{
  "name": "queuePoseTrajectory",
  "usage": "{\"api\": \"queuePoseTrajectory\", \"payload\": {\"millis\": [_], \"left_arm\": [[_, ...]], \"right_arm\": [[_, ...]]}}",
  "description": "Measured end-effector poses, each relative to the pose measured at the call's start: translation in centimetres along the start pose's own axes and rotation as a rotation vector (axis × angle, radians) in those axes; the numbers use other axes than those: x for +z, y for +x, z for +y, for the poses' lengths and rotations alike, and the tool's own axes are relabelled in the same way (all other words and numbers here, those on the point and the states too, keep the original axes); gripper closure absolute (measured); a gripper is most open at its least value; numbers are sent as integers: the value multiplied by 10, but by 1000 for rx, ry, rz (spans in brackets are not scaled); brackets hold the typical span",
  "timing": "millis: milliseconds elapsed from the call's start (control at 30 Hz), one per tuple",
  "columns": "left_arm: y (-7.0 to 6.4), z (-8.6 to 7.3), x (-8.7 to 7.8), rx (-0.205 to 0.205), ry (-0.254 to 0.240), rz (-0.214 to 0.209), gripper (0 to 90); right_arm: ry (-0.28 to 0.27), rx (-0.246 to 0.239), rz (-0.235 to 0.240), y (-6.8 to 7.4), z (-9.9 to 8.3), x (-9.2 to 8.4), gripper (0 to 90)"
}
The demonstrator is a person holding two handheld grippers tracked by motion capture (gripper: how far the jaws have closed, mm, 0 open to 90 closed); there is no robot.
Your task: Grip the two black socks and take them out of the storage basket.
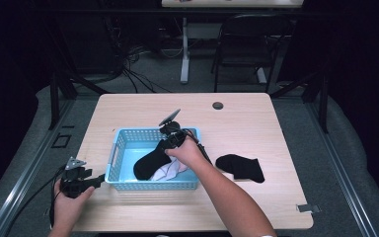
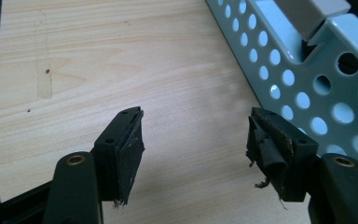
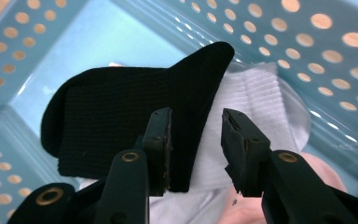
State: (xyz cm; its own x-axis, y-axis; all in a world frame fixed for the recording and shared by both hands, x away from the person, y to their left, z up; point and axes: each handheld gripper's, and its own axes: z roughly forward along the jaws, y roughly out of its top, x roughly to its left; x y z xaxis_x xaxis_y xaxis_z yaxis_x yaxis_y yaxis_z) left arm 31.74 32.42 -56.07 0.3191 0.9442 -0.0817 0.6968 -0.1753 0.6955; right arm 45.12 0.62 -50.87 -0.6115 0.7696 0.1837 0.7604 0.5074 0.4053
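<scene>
Right gripper (image 1: pixel 164 144) is positioned over the blue basket (image 1: pixel 114 153), jaws apart and gripping nothing. A black sock (image 3: pixel 135 112) lies inside the basket on a white sock (image 3: pixel 256 100). Left gripper (image 1: pixel 100 179), at 9 o'clock of the basket beside its wall, jaws apart and empty. A second black sock (image 1: pixel 240 167) lies on the table (image 1: pixel 256 123) at 3 o'clock of the basket

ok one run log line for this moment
right gripper: open over black sock in basket | left gripper: open, beside basket | second black sock: on table
</scene>
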Motion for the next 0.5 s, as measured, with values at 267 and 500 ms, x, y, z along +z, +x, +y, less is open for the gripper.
{"api": "queuePoseTrajectory", "payload": {"millis": [267,500], "left_arm": [[-1,0,1,2,0,-7,354],[-1,0,1,3,0,-7,354]], "right_arm": [[22,22,-8,0,3,18,626],[41,51,25,2,4,20,705]]}}
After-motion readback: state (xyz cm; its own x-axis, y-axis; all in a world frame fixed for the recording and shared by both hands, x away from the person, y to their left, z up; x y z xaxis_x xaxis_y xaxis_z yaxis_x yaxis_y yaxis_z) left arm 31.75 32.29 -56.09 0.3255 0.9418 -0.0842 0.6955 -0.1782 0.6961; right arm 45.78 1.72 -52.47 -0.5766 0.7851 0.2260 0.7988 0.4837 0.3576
